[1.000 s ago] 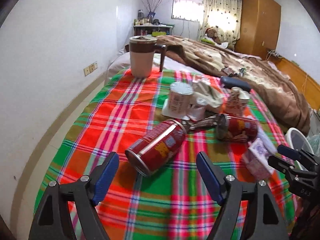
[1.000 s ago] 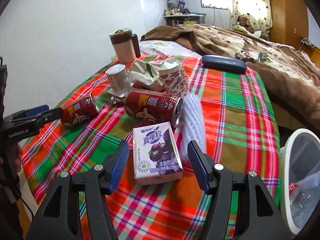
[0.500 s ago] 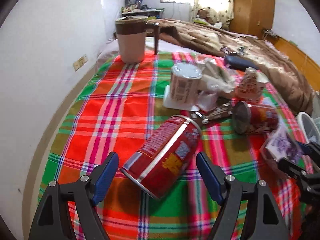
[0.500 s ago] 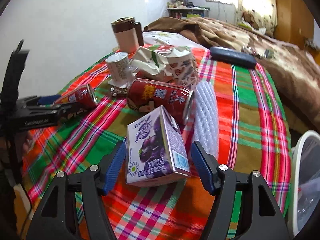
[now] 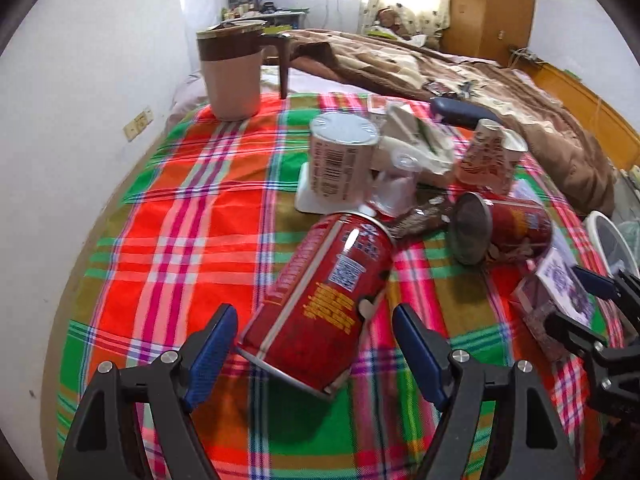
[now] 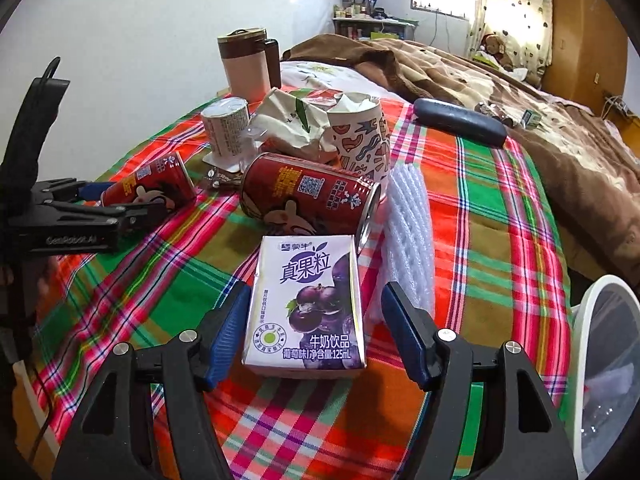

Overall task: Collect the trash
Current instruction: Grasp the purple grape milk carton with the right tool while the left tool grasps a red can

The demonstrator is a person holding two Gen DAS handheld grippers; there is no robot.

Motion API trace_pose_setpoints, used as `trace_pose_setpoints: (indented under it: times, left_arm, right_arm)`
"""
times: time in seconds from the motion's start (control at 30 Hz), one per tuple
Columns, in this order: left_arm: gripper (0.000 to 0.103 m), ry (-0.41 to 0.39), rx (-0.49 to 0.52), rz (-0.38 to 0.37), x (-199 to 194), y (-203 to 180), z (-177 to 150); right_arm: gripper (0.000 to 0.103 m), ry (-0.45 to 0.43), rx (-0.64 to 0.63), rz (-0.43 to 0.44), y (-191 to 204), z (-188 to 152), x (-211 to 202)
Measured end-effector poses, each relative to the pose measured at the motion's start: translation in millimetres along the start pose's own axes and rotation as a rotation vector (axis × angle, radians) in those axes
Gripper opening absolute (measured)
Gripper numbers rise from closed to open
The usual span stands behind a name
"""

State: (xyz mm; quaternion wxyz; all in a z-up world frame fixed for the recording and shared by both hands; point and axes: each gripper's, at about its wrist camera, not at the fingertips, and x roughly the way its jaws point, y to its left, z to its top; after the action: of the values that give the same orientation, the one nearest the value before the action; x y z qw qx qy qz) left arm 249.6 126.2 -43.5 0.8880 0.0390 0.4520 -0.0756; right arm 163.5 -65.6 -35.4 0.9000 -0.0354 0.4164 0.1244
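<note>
On a plaid cloth (image 5: pixel 192 240) strewn with trash, the left gripper (image 5: pixel 314 342) straddles a red can (image 5: pixel 324 304) lying on its side, its jaws apart with a gap on both sides of the can. Beyond stand a brown jug (image 5: pixel 232 76), a white cup (image 5: pixel 340 160) and crumpled paper (image 5: pixel 416 144); a second can (image 5: pixel 504 228) lies farther right. In the right wrist view, the right gripper (image 6: pixel 310 328) brackets a purple carton (image 6: pixel 308 304) standing upright on the cloth, its jaws apart and clear of the carton. Just behind the carton lies the second can, with white foam netting (image 6: pixel 408 232) beside it and a patterned paper cup (image 6: pixel 362 136) behind. A white bin (image 6: pixel 592 360) sits at the far right, off the cloth's edge.
</note>
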Motion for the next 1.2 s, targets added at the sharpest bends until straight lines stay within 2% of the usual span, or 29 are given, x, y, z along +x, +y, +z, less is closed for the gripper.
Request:
trace_pose_setpoints:
  times: [0.17, 0.23, 0.27, 0.3, 0.33, 0.37, 0.57, 1.2]
  left_arm:
    - [0.079, -0.001, 0.01, -0.021, 5.0, -1.4, 7.8]
    - [0.077, 0.011, -0.006, -0.02, 7.1, -0.6, 7.8]
    - [0.072, 0.01, -0.011, -0.024, 6.6, -1.0, 7.5]
    - [0.065, 0.009, -0.008, -0.027, 6.4, -1.7, 7.3]
    - [0.065, 0.01, -0.003, -0.027, 6.4, -2.9, 7.2]
    - [0.065, 0.011, 0.001, -0.02, 6.3, -4.0, 6.9]
    - [0.06, 0.002, -0.01, 0.005, 1.1, -8.7, 1.1]
    - [0.055, -0.066, -0.056, -0.028, -43.9, -34.3, -27.7]
  right_arm:
    - [0.069, -0.002, -0.007, -0.012, 1.5, 0.8, 1.4]
    - [0.069, -0.004, -0.007, -0.01, 1.7, 0.8, 1.1]
    - [0.068, -0.009, -0.006, -0.013, 1.2, 0.6, 0.3]
    - [0.065, -0.015, -0.004, -0.016, 0.9, 0.4, -0.3]
    - [0.057, -0.015, -0.002, -0.015, 0.2, 0.3, 0.3]
    - [0.056, -0.013, 0.002, -0.015, -0.2, 0.1, 0.9]
    - [0.055, -0.023, 0.011, -0.008, -1.2, -1.8, -0.1]
    - [0.055, -0.084, 0.065, 0.036, -16.9, -8.5, -21.7]
